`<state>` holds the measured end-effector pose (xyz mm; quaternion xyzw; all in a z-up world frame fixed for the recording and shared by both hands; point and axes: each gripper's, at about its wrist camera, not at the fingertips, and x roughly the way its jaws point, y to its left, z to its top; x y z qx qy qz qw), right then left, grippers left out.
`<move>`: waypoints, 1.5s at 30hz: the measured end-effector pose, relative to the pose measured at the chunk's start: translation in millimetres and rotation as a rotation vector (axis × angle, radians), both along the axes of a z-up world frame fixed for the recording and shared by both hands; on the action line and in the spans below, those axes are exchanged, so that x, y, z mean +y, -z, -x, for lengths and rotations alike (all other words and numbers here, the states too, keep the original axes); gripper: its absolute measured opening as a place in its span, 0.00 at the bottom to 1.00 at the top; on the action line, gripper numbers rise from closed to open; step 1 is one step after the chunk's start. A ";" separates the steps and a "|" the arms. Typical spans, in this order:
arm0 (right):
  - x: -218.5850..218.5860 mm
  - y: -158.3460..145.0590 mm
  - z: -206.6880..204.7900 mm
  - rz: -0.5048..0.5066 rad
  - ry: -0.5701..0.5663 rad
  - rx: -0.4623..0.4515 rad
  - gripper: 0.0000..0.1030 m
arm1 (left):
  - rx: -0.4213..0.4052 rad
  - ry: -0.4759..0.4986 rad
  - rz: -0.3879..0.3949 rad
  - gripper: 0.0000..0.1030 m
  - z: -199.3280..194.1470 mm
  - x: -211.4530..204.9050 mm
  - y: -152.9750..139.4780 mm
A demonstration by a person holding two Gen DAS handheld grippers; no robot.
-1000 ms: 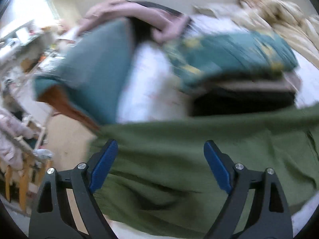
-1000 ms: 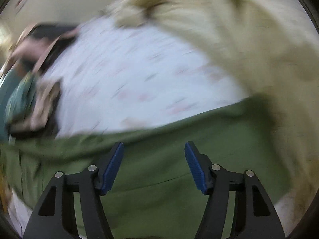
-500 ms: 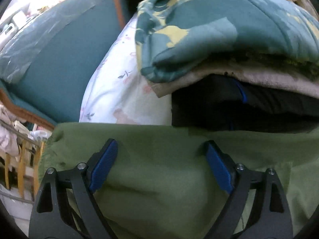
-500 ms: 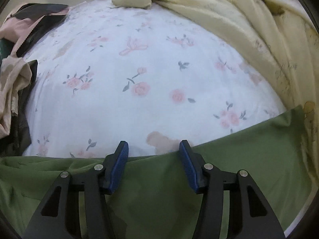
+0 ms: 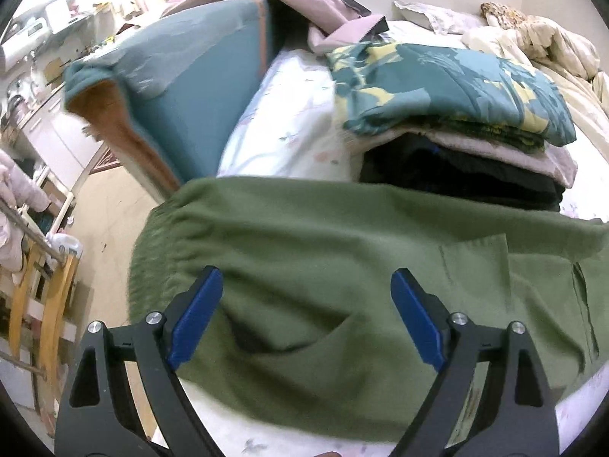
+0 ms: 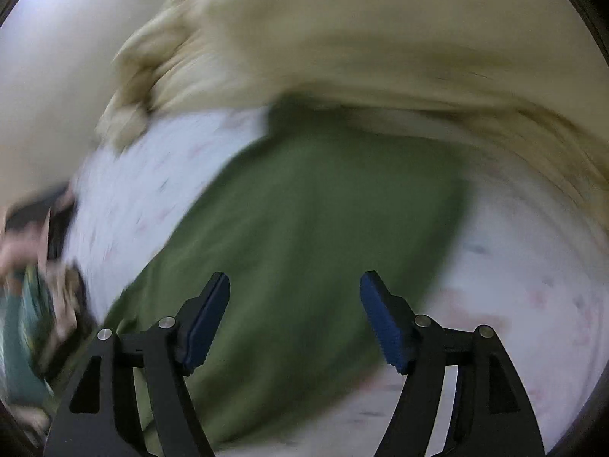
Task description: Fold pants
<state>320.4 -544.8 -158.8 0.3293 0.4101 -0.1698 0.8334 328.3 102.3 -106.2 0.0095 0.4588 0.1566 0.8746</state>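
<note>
Left wrist view: the green pants [image 5: 342, 266] lie spread across the near edge of the bed [image 5: 289, 144], on its white floral sheet, with the gathered elastic waistband [image 5: 160, 243] hanging towards the bed's left edge. The left gripper [image 5: 306, 304] hovers over the cloth with its blue pads wide apart and nothing between them. Behind the pants, touching their far edge, sits a stack of folded clothes [image 5: 456, 114] topped by a teal and yellow piece; a teal headboard [image 5: 190, 87] stands at the bed's left side.

Right wrist view: heavily blurred. The leg end of the pants [image 6: 323, 228] runs across the sheet [image 6: 533, 266] towards a cream duvet [image 6: 380, 57] bunched along the far edge. The right gripper [image 6: 295, 312] is likewise spread wide, holding nothing, just above the fabric.

The pants look soft, light and limp, likely to sag and crease when lifted. A firm pinch at the thick waistband and at the hem should give the surest hold, keeping both layers together.
</note>
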 end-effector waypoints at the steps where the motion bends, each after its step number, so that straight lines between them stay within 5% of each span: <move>1: -21.0 4.5 14.5 -0.035 0.058 -0.005 0.71 | 0.000 -0.006 0.000 0.85 4.6 5.6 -1.3; 6: -59.4 38.9 37.1 -0.209 0.127 -0.034 0.71 | 0.014 -0.095 0.063 0.85 37.1 41.5 -5.8; 15: -70.2 54.8 31.5 -0.279 0.205 -0.096 0.68 | 0.007 -0.469 0.202 0.85 106.7 130.2 -0.8; 18: -68.4 52.3 22.4 -0.282 0.129 -0.119 0.68 | -0.024 -0.589 0.293 0.85 119.3 153.4 14.9; 25: -67.5 54.2 15.4 -0.282 0.084 -0.119 0.60 | -0.054 -0.570 0.535 0.85 91.0 162.3 62.1; 32: -68.5 57.9 15.4 -0.294 0.083 -0.130 0.58 | -0.136 -0.512 0.595 0.84 55.8 161.5 68.9; 34: -70.1 57.7 16.1 -0.298 0.083 -0.138 0.58 | -0.171 -0.504 0.602 0.77 51.0 164.0 66.8; 36: -71.3 58.2 14.5 -0.304 0.077 -0.142 0.54 | -0.203 -0.481 0.601 0.60 48.3 164.0 63.8; 37: -72.2 57.7 13.1 -0.301 0.069 -0.137 0.44 | -0.215 -0.464 0.609 0.39 47.7 164.4 60.9; 38: -73.6 57.7 11.5 -0.299 0.061 -0.127 0.09 | -0.222 -0.446 0.600 0.25 47.9 164.7 55.6; 39: -76.0 58.7 10.0 -0.313 0.052 -0.122 0.02 | -0.236 -0.438 0.592 0.23 49.3 164.2 50.5; 45: -71.1 39.7 12.2 -0.249 0.036 -0.150 0.01 | -0.245 -0.405 0.449 0.15 55.5 145.3 3.3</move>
